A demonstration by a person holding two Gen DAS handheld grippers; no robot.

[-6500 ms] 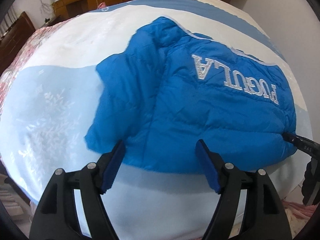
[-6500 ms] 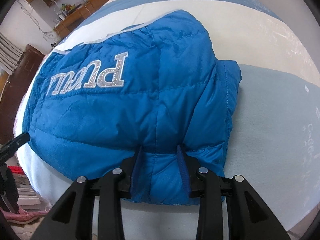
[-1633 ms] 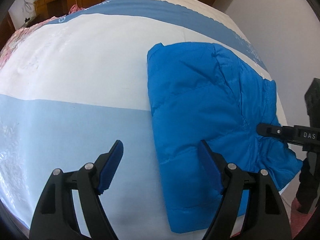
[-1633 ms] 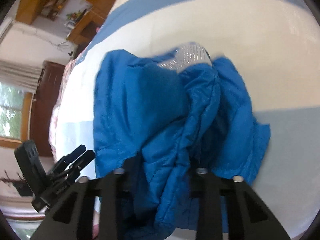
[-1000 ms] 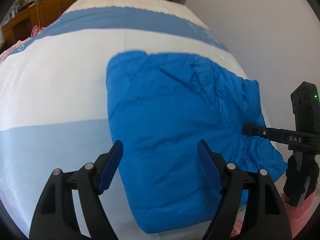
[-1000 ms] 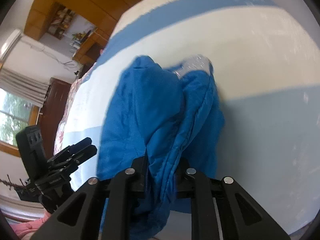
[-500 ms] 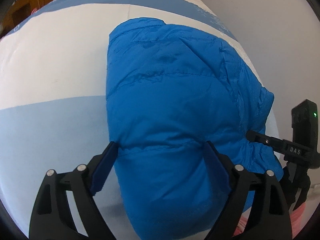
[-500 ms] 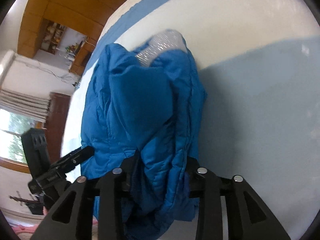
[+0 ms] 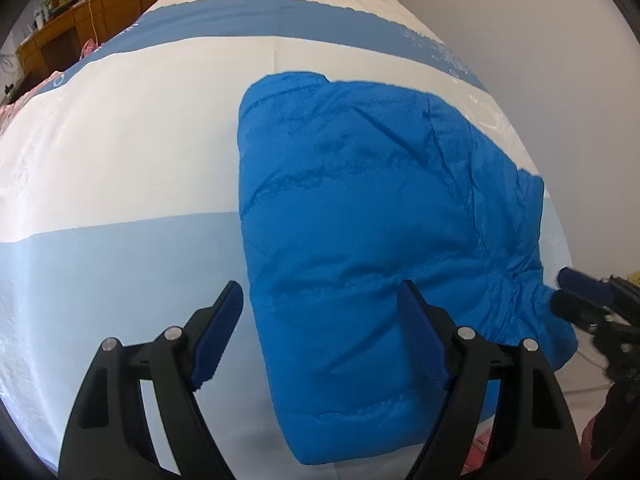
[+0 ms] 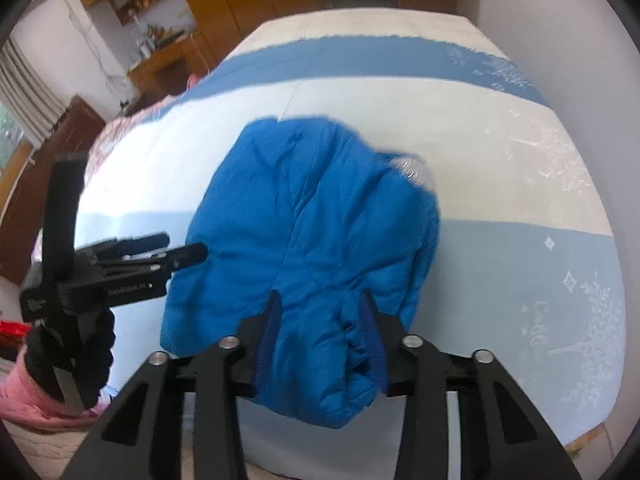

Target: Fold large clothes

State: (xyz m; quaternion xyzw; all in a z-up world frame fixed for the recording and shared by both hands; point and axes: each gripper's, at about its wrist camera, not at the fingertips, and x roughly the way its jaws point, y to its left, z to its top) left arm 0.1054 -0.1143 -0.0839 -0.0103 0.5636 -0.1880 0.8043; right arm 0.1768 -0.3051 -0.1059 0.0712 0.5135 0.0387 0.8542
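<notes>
From my left wrist camera I read no writing on the blue puffer jacket (image 9: 372,216); whatever lettering it has is folded out of sight, and the only print I can make out is faint white pattern on the blue-and-white striped bedspread (image 9: 120,152), too small to read. The jacket lies folded on the right part of the bed, its long axis running from the near edge away toward the far end, its near end hanging slightly over the bed's edge. My left gripper (image 9: 320,334) is released and wide, jaws closing a little, with the jacket's near left corner between the pads but, as far as I can see, not pressed. The right gripper (image 9: 580,296) pokes in at the frame's right edge, mostly cut off, beside the jacket's crumpled right corner. A wooden cabinet (image 9: 116,4) stands beyond the bed. From my right wrist camera, the left gripper (image 10: 176,252) carries a small white label on its side that is too blurred to read. My right gripper (image 10: 322,316) has a bunched fold of the jacket (image 10: 312,216) between its closing jaws; whether the pads press it I cannot tell. A silvery patch (image 10: 412,168) peeks from the far right fold, motion-blurred.
</notes>
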